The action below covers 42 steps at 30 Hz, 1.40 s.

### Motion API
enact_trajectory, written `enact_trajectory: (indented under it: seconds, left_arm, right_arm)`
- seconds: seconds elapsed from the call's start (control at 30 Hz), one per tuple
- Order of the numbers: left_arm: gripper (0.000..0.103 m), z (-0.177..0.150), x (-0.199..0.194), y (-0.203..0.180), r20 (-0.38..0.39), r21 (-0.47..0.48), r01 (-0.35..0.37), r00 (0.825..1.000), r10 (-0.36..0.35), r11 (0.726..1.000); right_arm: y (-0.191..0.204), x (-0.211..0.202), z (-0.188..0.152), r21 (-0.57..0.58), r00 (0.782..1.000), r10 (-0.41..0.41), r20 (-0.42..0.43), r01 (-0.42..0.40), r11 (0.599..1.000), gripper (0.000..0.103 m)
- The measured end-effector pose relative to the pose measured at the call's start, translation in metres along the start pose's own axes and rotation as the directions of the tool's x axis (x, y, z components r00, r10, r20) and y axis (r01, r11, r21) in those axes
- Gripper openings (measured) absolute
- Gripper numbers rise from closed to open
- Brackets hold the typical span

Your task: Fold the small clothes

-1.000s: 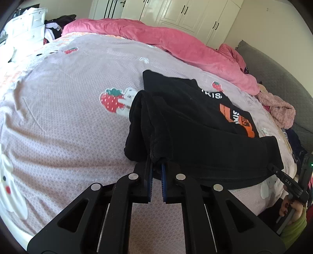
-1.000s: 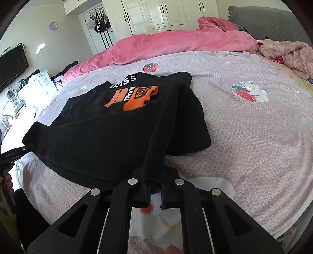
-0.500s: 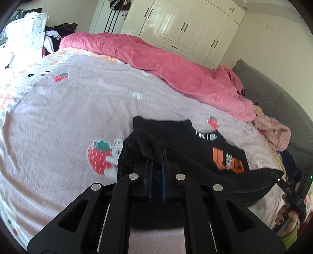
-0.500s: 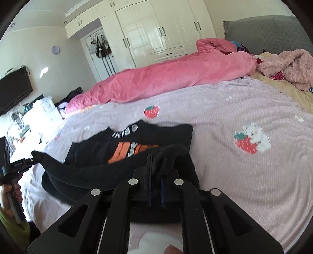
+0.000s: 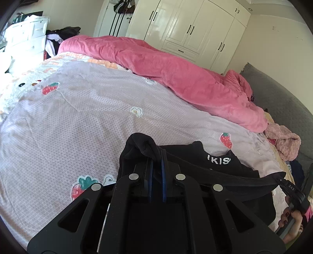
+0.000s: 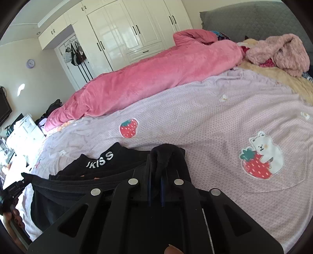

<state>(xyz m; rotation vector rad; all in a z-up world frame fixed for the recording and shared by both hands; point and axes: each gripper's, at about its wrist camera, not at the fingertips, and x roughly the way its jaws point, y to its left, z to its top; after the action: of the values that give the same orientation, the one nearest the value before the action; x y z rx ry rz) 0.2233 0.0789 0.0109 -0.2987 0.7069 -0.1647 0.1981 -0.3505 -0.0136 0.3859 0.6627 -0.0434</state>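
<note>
A black shirt with white lettering lies on the lilac strawberry-print bedsheet. My left gripper is shut on a bunched corner of the shirt's lower edge, lifted off the bed. In the right wrist view the same black shirt shows its white letters, and my right gripper is shut on the other bunched corner. The hem stretches taut between the two grippers, doubled over the shirt's upper part. Each view shows the other gripper at the frame's edge, held in a hand.
A pink duvet runs along the far side of the bed. A fluffy pink garment lies near the grey headboard. White wardrobes stand behind, white drawers to the left.
Both grippers have lifted the shirt's lower edge and carried it forward over the shirt towards its collar. The orange print is now covered and only the white lettering shows.
</note>
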Motion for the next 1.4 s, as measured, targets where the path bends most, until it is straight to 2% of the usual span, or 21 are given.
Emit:
enact_trajectory:
  seconds: [0.17,0.3,0.33,0.43,0.53,0.6,0.73,0.87,0.97,1.07,1.2,1.27,1.4]
  left_arm:
    - [0.002,-0.01,0.018,0.012,-0.037,-0.025,-0.003,0.999,0.002,1.0]
    - [0.004,-0.014,0.019,0.008,-0.031,-0.011,-0.018,0.999,0.017,1.0]
    - [0.004,-0.015,0.017,0.005,-0.024,-0.001,-0.019,1.0,0.019,1.0]
    - [0.011,-0.016,0.008,0.0,0.001,0.028,-0.028,1.0,0.028,0.999]
    - [0.019,-0.016,-0.002,-0.002,0.027,0.041,-0.031,0.999,0.03,0.999]
    - [0.022,-0.017,-0.008,-0.004,0.042,0.05,-0.038,0.998,0.036,0.998]
    - [0.026,-0.026,-0.02,-0.01,0.058,0.095,-0.063,0.997,0.057,0.993]
    - [0.026,-0.031,-0.02,-0.018,0.041,0.142,-0.068,0.997,0.063,0.988]
    - [0.026,-0.035,-0.014,-0.023,0.02,0.17,-0.067,0.998,0.064,0.983]
    - [0.029,-0.039,-0.005,-0.023,-0.01,0.179,-0.082,0.996,0.085,0.98]
    - [0.034,-0.038,0.003,-0.01,-0.035,0.15,-0.109,0.993,0.115,0.983]
    - [0.038,-0.035,0.006,-0.001,-0.043,0.129,-0.118,0.991,0.124,0.985]
    - [0.042,-0.028,0.01,0.016,-0.064,0.067,-0.116,0.991,0.12,0.991]
  right_arm:
    - [0.0,0.017,-0.012,-0.015,1.0,-0.021,-0.016,0.021,1.0,0.006]
    - [-0.001,0.024,-0.017,-0.011,0.999,-0.026,-0.032,0.025,1.0,0.008]
    - [-0.001,0.023,-0.017,-0.009,0.999,-0.025,-0.03,0.025,1.0,0.011]
    - [-0.002,0.016,-0.018,-0.007,1.0,-0.011,-0.014,0.011,1.0,0.032]
    - [0.001,0.004,-0.019,-0.031,1.0,-0.019,0.025,0.02,0.999,0.036]
    - [0.004,-0.004,-0.021,-0.05,0.998,-0.027,0.05,0.029,0.998,0.04]
    - [0.013,-0.016,-0.029,-0.117,0.995,-0.045,0.084,0.055,0.992,0.04]
    - [0.035,-0.017,-0.037,-0.237,0.996,-0.019,0.082,0.038,0.971,0.041]
    - [0.052,-0.01,-0.048,-0.326,0.999,0.003,0.045,0.012,0.945,0.04]
    - [0.059,-0.001,-0.054,-0.361,0.999,-0.03,0.024,0.037,0.932,0.04]
    - [0.046,0.002,-0.047,-0.302,0.999,-0.049,0.014,0.051,0.952,0.041]
    - [0.04,0.0,-0.044,-0.277,0.998,-0.059,0.027,0.064,0.959,0.046]
    - [0.016,-0.002,-0.028,-0.198,0.993,-0.113,0.039,0.119,0.973,0.047]
